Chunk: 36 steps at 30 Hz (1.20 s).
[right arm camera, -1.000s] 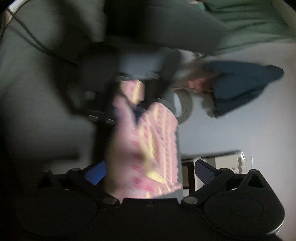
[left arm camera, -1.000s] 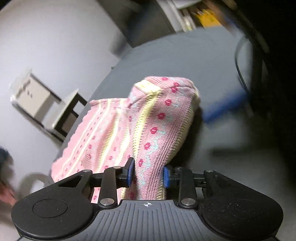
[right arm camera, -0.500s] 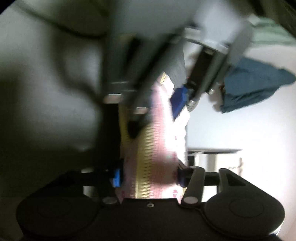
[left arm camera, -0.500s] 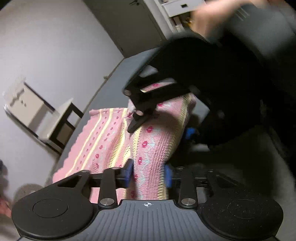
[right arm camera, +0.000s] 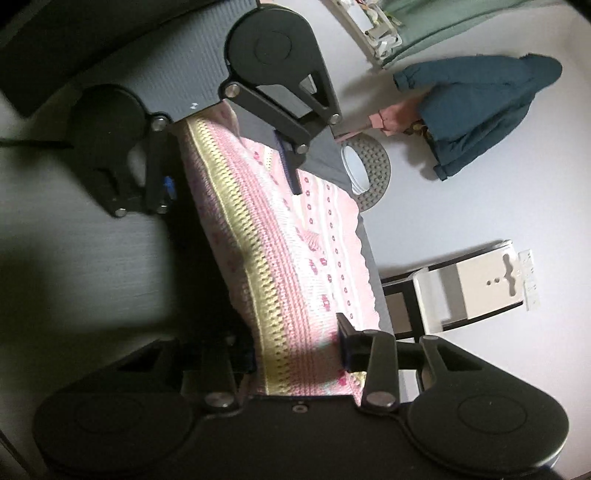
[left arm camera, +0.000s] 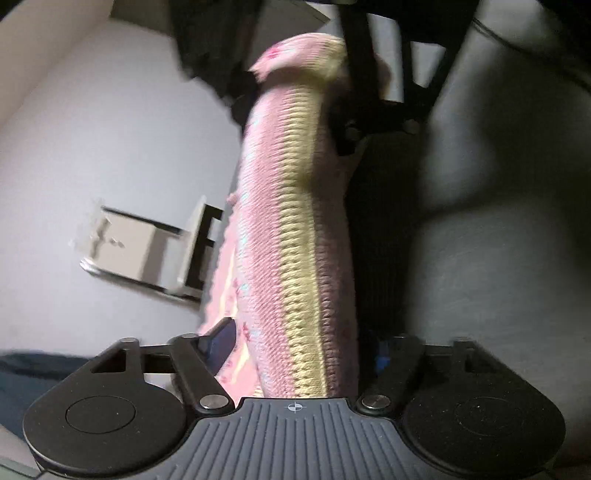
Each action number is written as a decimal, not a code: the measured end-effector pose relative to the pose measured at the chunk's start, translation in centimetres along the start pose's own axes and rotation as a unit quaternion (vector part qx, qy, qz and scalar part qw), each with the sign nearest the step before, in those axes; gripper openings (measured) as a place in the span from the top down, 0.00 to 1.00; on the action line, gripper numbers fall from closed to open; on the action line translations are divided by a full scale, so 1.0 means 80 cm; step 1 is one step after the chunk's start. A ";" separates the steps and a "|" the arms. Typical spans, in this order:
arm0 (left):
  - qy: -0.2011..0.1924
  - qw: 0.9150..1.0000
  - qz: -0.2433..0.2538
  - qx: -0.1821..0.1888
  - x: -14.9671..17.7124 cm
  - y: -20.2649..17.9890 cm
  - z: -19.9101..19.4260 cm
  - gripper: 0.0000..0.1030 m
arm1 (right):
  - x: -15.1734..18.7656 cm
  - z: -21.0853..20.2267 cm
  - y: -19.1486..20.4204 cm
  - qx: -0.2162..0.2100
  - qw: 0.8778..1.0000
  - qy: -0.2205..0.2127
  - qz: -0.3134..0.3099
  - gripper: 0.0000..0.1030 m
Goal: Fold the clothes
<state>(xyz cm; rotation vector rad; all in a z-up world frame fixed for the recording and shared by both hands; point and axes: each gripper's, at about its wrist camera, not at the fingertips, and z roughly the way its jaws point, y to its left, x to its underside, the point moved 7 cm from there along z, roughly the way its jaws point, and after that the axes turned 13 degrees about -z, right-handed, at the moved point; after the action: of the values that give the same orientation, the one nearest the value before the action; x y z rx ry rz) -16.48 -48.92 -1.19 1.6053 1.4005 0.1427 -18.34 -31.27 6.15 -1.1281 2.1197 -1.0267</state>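
A pink knitted garment (right arm camera: 295, 258) with yellow stripes and red dots lies partly on the grey table (right arm camera: 92, 258), its folded edge lifted. My right gripper (right arm camera: 297, 354) is shut on that edge near the camera. At the far end my left gripper (right arm camera: 229, 184) straddles the same edge with its fingers spread apart. In the left wrist view the garment (left arm camera: 295, 240) runs up between the left gripper's (left arm camera: 303, 350) open fingers, with a gap beside the right pad, to the right gripper (left arm camera: 295, 110) at the top.
A white stool with a black frame (right arm camera: 476, 291) stands on the pale floor beside the table. A dark blue jacket (right arm camera: 480, 107) and a white bowl on a grey mat (right arm camera: 356, 170) lie on the floor. Green fabric (right arm camera: 443, 29) is further back.
The right gripper came in and shut on the garment's raised edge. The left gripper's fingers have spread apart. Both cameras have rolled, and the edge now stretches between the two grippers.
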 end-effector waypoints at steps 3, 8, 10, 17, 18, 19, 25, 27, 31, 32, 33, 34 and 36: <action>0.003 1.000 -0.002 0.018 -0.007 0.004 0.004 0.80 | 0.012 -0.008 -0.002 -0.009 1.000 0.000 0.009 0.63; 0.012 0.998 -0.048 0.043 -0.019 0.012 0.008 0.83 | 0.035 -0.007 0.001 -0.011 1.000 0.004 0.004 0.53; 0.014 0.996 -0.081 0.047 -0.024 0.021 0.010 0.84 | 0.038 -0.005 0.008 -0.001 1.000 0.004 0.001 0.39; 0.018 0.991 -0.124 0.056 -0.019 0.041 0.004 0.84 | 0.038 0.012 0.044 0.026 0.996 0.006 -0.080 0.25; 0.019 0.990 -0.126 0.057 -0.016 0.044 0.004 0.84 | 0.039 0.015 0.050 0.029 0.994 0.009 -0.101 0.28; 0.020 0.990 -0.128 0.058 -0.016 0.046 0.003 0.84 | 0.040 0.019 0.056 0.032 0.992 0.011 -0.121 0.34; 0.029 0.989 -0.122 0.074 -0.004 0.033 -0.046 0.84 | 0.043 0.018 0.053 0.015 0.993 0.010 -0.113 0.65; 0.031 0.988 -0.130 0.084 -0.006 0.029 -0.062 0.84 | 0.042 0.009 0.046 0.001 0.996 0.007 -0.093 0.67; 0.037 0.986 -0.126 0.100 -0.002 0.031 -0.094 0.84 | 0.037 -0.014 0.038 -0.023 0.997 -0.001 -0.076 0.68; 0.039 0.986 -0.124 0.102 -0.001 0.033 -0.100 0.84 | 0.034 -0.020 0.037 -0.031 0.997 -0.005 -0.073 0.68; 0.041 0.986 -0.121 0.105 0.000 0.035 -0.107 0.84 | 0.032 -0.027 0.036 -0.039 0.997 -0.009 -0.070 0.68; 0.042 0.986 -0.119 0.107 0.002 0.035 -0.117 0.84 | 0.028 -0.035 0.037 -0.050 0.996 -0.013 -0.069 0.68; 0.044 0.986 -0.114 0.115 0.007 0.034 -0.133 0.84 | 0.023 -0.048 0.039 -0.069 0.994 -0.024 -0.076 0.68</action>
<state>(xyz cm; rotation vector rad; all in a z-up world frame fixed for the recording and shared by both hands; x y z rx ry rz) -21.10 -42.09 6.09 1.6253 1.7091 -0.0880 -23.53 -30.26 5.67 -1.3853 2.1200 -0.9194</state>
